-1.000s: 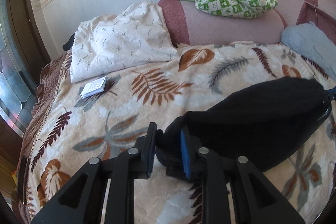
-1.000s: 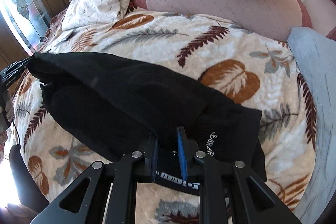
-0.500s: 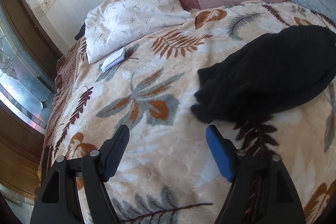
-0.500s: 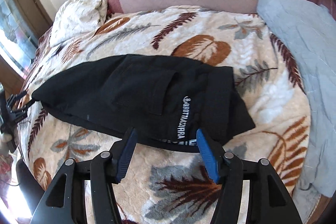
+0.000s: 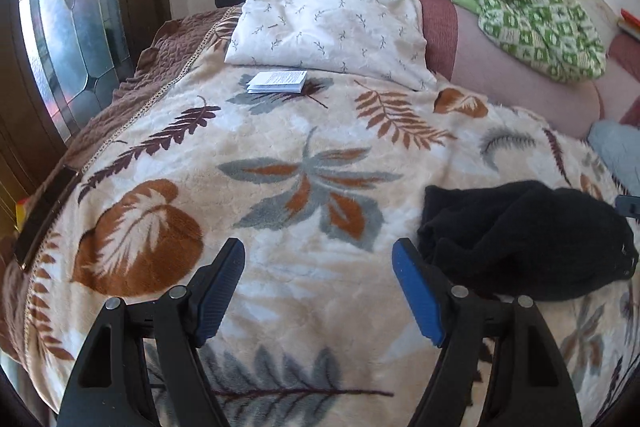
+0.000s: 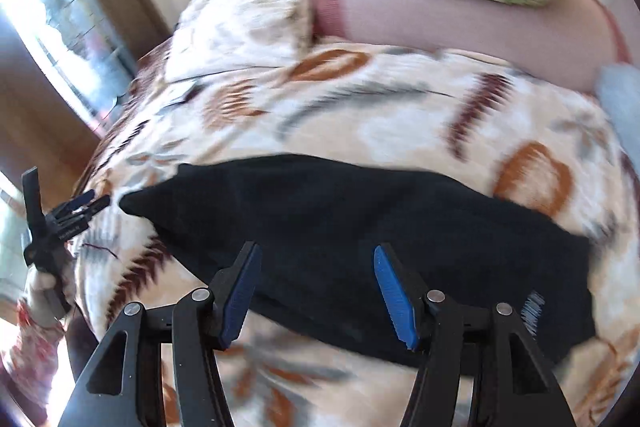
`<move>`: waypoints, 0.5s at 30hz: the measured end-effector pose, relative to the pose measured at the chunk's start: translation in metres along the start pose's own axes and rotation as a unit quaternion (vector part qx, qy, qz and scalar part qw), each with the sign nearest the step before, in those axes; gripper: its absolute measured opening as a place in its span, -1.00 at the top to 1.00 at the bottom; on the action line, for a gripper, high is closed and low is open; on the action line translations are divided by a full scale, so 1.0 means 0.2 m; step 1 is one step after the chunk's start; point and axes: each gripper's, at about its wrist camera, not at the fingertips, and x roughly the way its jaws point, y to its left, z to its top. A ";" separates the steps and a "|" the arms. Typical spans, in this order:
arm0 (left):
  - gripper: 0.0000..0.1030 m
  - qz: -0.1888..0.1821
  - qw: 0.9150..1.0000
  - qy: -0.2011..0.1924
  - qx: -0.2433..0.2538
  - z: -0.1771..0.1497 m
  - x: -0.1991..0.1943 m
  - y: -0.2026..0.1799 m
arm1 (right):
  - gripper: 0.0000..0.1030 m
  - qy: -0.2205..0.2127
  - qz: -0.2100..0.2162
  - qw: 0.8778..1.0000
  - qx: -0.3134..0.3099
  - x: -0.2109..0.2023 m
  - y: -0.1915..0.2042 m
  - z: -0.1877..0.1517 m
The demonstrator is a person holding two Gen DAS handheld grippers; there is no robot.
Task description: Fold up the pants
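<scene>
The black pants (image 6: 360,227) lie folded in a long band on the leaf-patterned blanket (image 6: 380,107). In the left wrist view the pants (image 5: 520,239) sit at the right, just beyond my right finger. My left gripper (image 5: 318,291) is open and empty over bare blanket (image 5: 280,147), to the left of the pants. My right gripper (image 6: 316,295) is open and empty, its jaws wide apart just above the near edge of the pants. The left gripper also shows in the right wrist view (image 6: 86,203) past the pants' left end. The right wrist view is blurred.
A white pillow (image 5: 328,23) and a small booklet (image 5: 278,81) lie at the head of the bed. A green patterned quilt (image 5: 524,7) rests on the pink headboard (image 5: 520,75). A grey-blue cloth (image 5: 618,151) lies at the far right. A stained-glass window (image 5: 64,27) is left.
Both grippers have let go of the pants and opened wide. The pants now rest on the blanket. My left gripper has drawn back to the left; my right has pulled back slightly.
</scene>
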 end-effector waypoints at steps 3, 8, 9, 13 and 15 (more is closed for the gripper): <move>-0.47 -0.008 0.999 -0.025 -0.035 -0.02 0.02 0.01 | 0.08 0.012 0.018 0.999 -0.039 0.21 0.29 0.19; -0.47 -0.018 0.993 -0.054 -0.102 -0.04 0.03 0.14 | 0.08 0.032 0.069 0.995 -0.058 0.55 0.64 0.42; -0.47 -0.021 0.992 -0.056 -0.113 -0.05 0.03 0.17 | 0.08 0.036 0.071 0.995 -0.055 0.61 0.68 0.44; -0.47 -0.021 0.987 -0.065 -0.148 -0.08 0.02 0.31 | 0.08 0.068 0.063 0.994 -0.065 0.77 0.74 0.40; -0.47 -0.025 0.983 -0.067 -0.168 -0.09 0.03 0.35 | 0.08 0.090 0.059 0.990 -0.094 0.79 0.75 0.29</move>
